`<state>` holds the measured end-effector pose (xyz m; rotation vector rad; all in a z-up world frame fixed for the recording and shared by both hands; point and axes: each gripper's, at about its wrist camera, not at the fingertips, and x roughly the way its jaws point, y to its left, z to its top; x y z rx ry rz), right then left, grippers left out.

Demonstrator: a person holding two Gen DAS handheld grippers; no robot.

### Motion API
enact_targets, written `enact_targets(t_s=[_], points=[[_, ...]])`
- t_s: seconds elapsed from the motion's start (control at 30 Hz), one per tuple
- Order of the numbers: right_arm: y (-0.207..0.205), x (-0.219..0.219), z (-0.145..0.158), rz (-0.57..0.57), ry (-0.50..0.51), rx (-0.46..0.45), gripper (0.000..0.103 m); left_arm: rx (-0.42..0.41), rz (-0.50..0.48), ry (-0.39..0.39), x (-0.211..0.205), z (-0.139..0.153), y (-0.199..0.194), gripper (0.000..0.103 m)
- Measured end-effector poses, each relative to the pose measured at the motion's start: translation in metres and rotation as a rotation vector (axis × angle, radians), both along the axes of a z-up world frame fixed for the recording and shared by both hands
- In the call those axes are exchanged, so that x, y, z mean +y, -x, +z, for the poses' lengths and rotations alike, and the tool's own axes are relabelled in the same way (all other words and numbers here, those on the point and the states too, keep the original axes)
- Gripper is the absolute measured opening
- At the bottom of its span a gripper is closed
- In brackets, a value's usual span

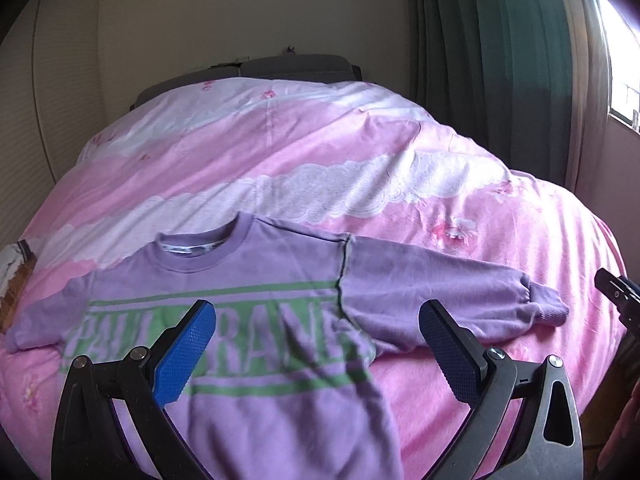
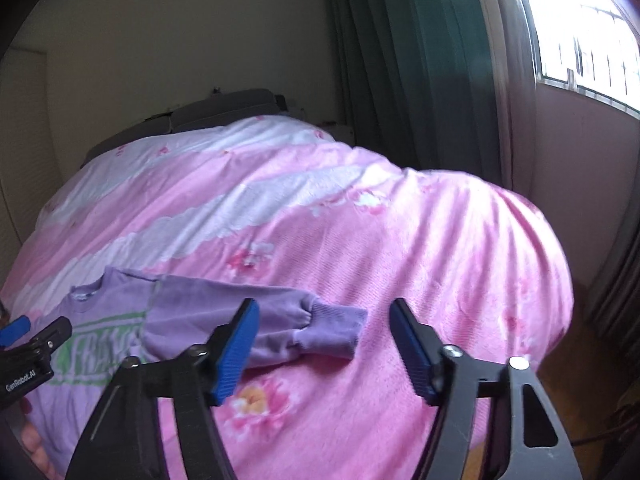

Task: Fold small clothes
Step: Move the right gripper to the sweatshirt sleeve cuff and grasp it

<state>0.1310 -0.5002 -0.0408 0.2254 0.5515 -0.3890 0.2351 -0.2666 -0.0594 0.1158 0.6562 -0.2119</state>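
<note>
Purple sweatshirt (image 1: 248, 320) is laid out flat, front side up, on the bed's pink floral duvet (image 1: 360, 152), with green stripes and big lettering across the chest. From the left wrist view, the left gripper (image 1: 316, 344) hangs right over the shirt's body with its jaws spread wide and nothing between them. The blue pads (image 1: 188, 356) sit to either side of the chest print, so the lettering shows in the gap. The neckline is just ahead of the jaws and the hem runs off underneath the gripper frame toward the camera.

The sleeve (image 2: 256, 324) on the right side sticks out across the duvet, cuff end pointing away from the body. In the right wrist view the right gripper (image 2: 324, 344) is above that cuff, jaws also wide apart and holding nothing. The ribbed cuff lies between the two pads, nearer the left one, and I can't tell whether anything actually touches the fabric. The other sleeve goes off past the left jaw of the left gripper toward the bed's edge.

Further ahead of both sets of jaws there's a grey headboard (image 1: 248, 68), then a dark green curtain (image 1: 480, 60) and a bright window (image 2: 580, 28) off to the right.
</note>
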Motion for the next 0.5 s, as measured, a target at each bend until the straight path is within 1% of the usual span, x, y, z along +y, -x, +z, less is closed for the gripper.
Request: enact_targets(t_s=[0.2, 0.43, 0.5], points=[[-0.032, -0.043, -0.038, -0.002, -0.123, 0.052, 0.041, 0.025, 0.006, -0.015, -0.024, -0.022, -0.022, 0.103], [-0.058, -0.070, -0.070, 0.007, -0.164, 0.110, 0.040, 0.048, 0.014, -0.038, -0.041, -0.041, -0.040, 0.103], [-0.061, -0.077, -0.079, 0.016, -0.196, 0.119, 0.040, 0.048, 0.010, -0.044, -0.044, -0.044, -0.041, 0.103]])
